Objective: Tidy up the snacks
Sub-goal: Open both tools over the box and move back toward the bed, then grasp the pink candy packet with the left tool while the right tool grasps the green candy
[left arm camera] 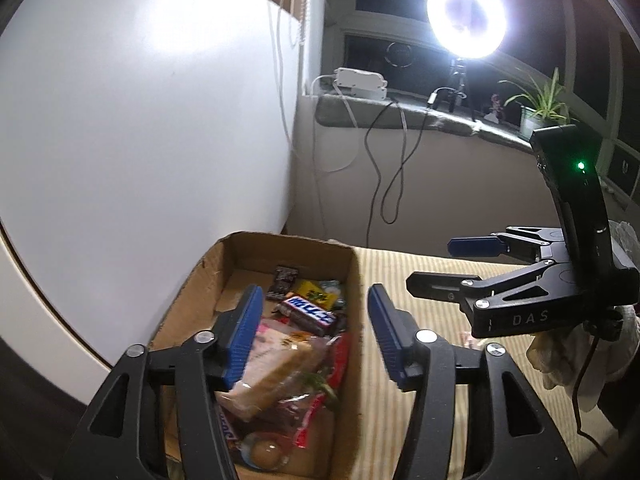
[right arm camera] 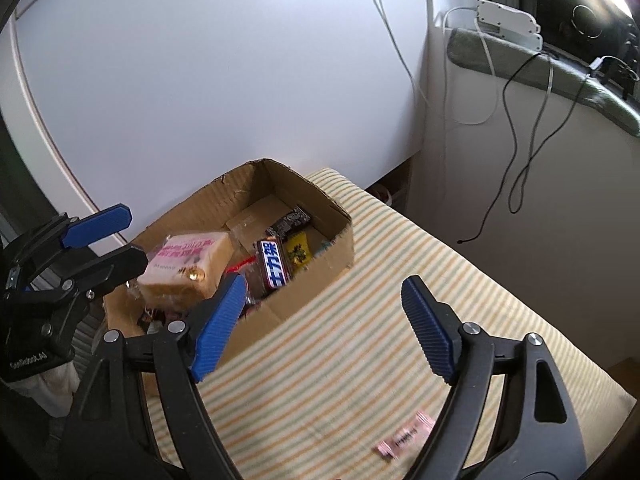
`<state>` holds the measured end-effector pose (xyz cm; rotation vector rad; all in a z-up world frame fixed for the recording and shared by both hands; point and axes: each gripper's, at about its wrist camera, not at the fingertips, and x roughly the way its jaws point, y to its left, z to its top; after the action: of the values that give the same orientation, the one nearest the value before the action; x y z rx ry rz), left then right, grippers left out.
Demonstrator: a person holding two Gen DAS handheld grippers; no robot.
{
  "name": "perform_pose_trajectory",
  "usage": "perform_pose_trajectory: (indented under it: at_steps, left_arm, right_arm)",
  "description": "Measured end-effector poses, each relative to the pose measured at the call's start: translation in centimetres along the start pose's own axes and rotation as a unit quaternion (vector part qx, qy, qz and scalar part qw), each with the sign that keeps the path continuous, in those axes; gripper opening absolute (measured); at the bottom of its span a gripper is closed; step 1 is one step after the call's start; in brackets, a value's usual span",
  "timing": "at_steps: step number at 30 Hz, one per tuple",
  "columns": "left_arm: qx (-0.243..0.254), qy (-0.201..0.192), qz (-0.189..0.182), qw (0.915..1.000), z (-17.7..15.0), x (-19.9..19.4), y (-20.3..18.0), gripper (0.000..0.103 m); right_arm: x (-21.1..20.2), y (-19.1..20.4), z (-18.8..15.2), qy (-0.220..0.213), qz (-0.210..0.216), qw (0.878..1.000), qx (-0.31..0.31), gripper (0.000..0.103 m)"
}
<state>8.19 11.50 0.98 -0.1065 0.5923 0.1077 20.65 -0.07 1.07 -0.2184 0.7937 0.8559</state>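
Observation:
An open cardboard box (left arm camera: 356,280) (right arm camera: 320,252) sits on a striped cloth and holds several snacks: a Snickers bar (left arm camera: 310,312) (right arm camera: 275,266), a wrapped cake slice (left arm camera: 276,368) (right arm camera: 188,264), a yellow packet (left arm camera: 316,294) (right arm camera: 298,251) and a dark bar (right arm camera: 290,220). My left gripper (left arm camera: 316,336) (right arm camera: 116,236) is open and empty above the box, its right finger over the box's right wall. My right gripper (right arm camera: 324,320) (left arm camera: 448,264) is open and empty over the cloth, right of the box. A small pink wrapped candy (right arm camera: 406,434) lies on the cloth near my right finger.
The striped cloth (right arm camera: 380,264) covers a raised surface that ends at the right. A white panel (left arm camera: 140,120) stands behind the box. A windowsill (left arm camera: 400,114) carries a ring light (left arm camera: 466,16), a white device, cables and a plant (left arm camera: 538,108).

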Motion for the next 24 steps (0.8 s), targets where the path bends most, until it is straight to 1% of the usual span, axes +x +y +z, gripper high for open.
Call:
perform_pose_trajectory:
  at_steps: [1,3,5,8,13,17,21,22,24]
  left_arm:
    - [0.003,-0.002,-0.003,1.0000,0.0,-0.2,-0.3,0.060]
    - [0.010,-0.004,-0.012,0.9999,-0.1,-0.5,-1.2,0.061]
    - [0.015,-0.005,-0.020,0.9997,-0.2,-0.6,-2.1,0.063]
    - [0.019,-0.005,-0.031,0.9993,-0.4,-0.6,-3.1,0.064]
    - [0.023,0.005,-0.057,0.9981,-1.3,-0.2,-5.2,0.064]
    - [0.034,0.024,-0.080,0.9959,-2.2,0.9,-7.3,0.064]
    - [0.033,0.050,-0.110,0.9922,-2.9,2.5,-8.8,0.063]
    - [0.032,0.055,-0.113,0.9915,-3.1,2.9,-9.1,0.063]
    - [0.033,0.067,-0.122,0.9897,-3.2,3.6,-9.7,0.057]
  right_arm:
    - [-0.6,-0.1,-0.4,-0.005,-0.006,1.000,-0.002,0.088]
    - [-1.7,-0.4,-1.0,-0.012,-0.014,1.000,-0.005,0.091]
    - [-2.9,-0.9,-1.7,-0.017,-0.024,1.000,-0.006,0.091]
    - [-3.9,-1.8,-2.8,-0.016,-0.032,0.999,-0.007,0.096]
    - [-5.6,-3.9,-5.1,-0.014,-0.053,0.998,0.004,0.096]
    - [-6.7,-6.1,-7.4,-0.008,-0.063,0.998,0.020,0.096]
    - [-6.6,-7.8,-9.5,0.013,-0.058,0.998,0.034,0.096]
    - [-6.5,-8.0,-10.0,0.017,-0.060,0.997,0.035,0.096]
    - [-6.2,-8.2,-10.8,0.024,-0.061,0.997,0.035,0.095]
